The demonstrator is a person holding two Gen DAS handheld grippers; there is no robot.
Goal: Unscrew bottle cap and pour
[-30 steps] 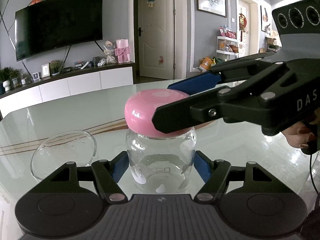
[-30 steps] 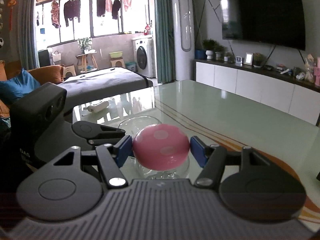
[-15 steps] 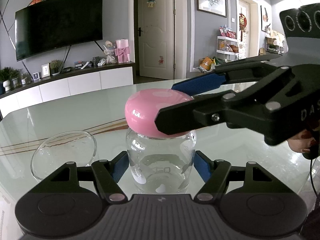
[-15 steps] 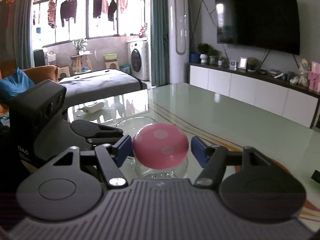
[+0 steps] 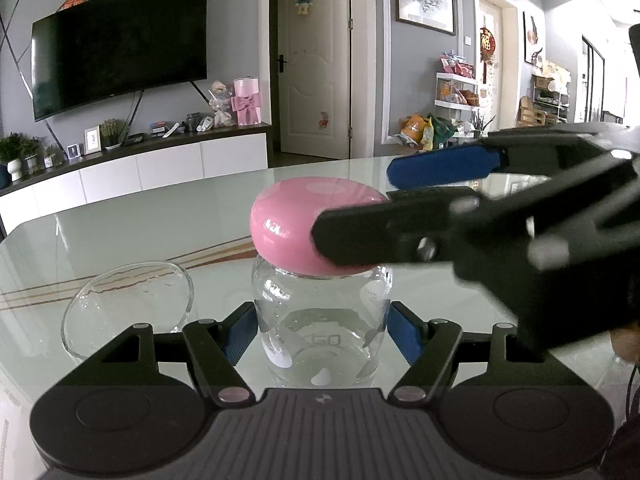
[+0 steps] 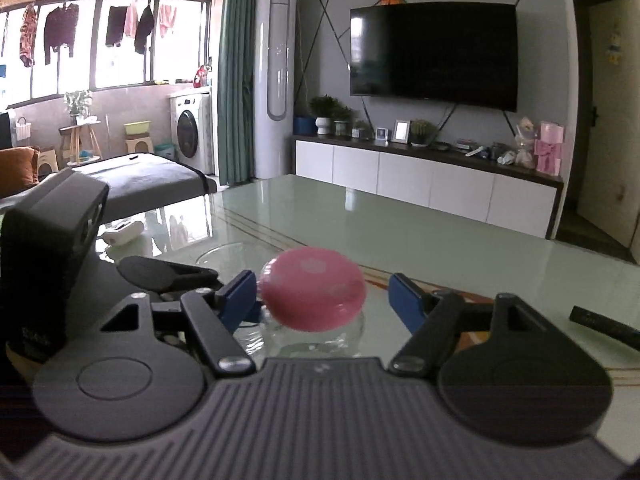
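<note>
A clear glass bottle (image 5: pixel 322 332) with a round pink cap (image 5: pixel 296 220) stands on the glass table. My left gripper (image 5: pixel 322 330) is shut on the bottle's body, a blue pad pressing each side. From the right, my right gripper (image 5: pixel 352 204) reaches around the cap. In the right wrist view the cap (image 6: pixel 312 294) sits between the right gripper's (image 6: pixel 322 298) blue pads while its jaws are opening. A gap shows between the cap and the right-hand pad (image 6: pixel 402 296). The cap still sits on the bottle.
An empty glass bowl (image 5: pixel 128 308) stands just left of the bottle. A dark remote (image 6: pixel 604 326) lies on the table to the right, and a white object (image 6: pixel 120 233) lies far left. The table's far edge faces a white TV cabinet (image 6: pixel 428 180).
The right gripper's pads have parted from the pink cap, and the gripper has swung toward the right and drawn back a little. The left gripper and bottle have not moved.
</note>
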